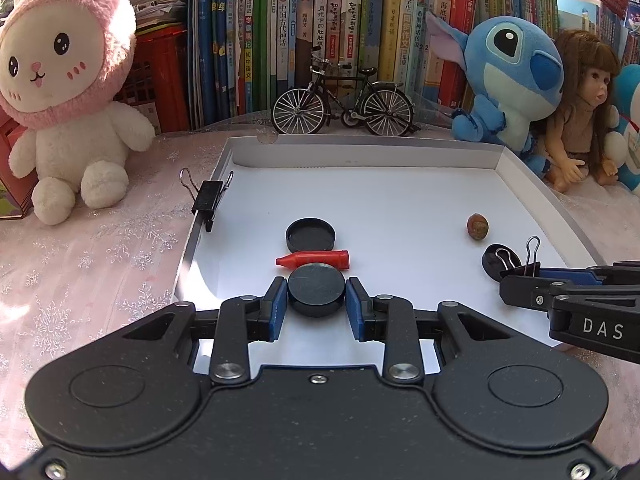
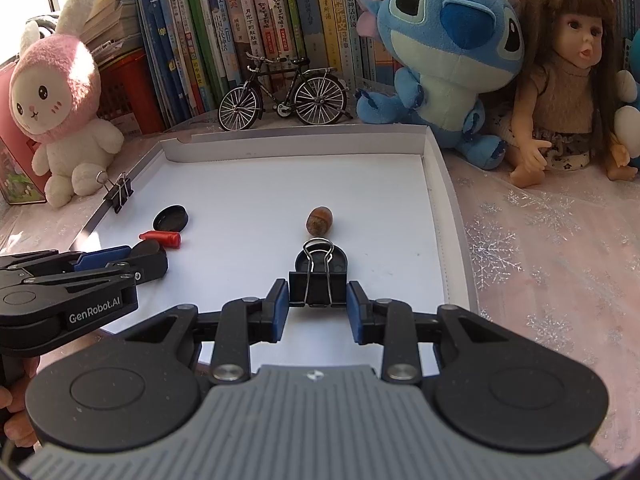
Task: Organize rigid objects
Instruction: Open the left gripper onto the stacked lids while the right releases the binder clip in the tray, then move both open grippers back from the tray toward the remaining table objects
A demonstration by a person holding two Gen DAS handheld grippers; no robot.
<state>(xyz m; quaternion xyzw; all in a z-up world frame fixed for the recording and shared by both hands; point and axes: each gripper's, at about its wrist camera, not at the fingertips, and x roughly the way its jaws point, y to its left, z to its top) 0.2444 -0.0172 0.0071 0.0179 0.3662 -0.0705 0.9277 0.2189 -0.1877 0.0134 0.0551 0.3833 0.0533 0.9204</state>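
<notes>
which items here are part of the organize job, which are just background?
Job:
left gripper on black puck
right gripper on binder clip
red crayon
black lid
acorn
white tray

Background:
model bicycle
pink bunny plush
blue plush
doll
books

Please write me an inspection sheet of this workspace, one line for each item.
Surface: white tray on a pink snowflake cloth.
Job's things: black disc, red crayon, open cap, acorn, binder clip, second clip on the tray's left wall.
Clutter: nothing seen.
Grippers: left gripper shut on the disc; right gripper shut on the binder clip.
Cables: nothing seen.
Surroundings: plush toys, doll, model bicycle, books.
</notes>
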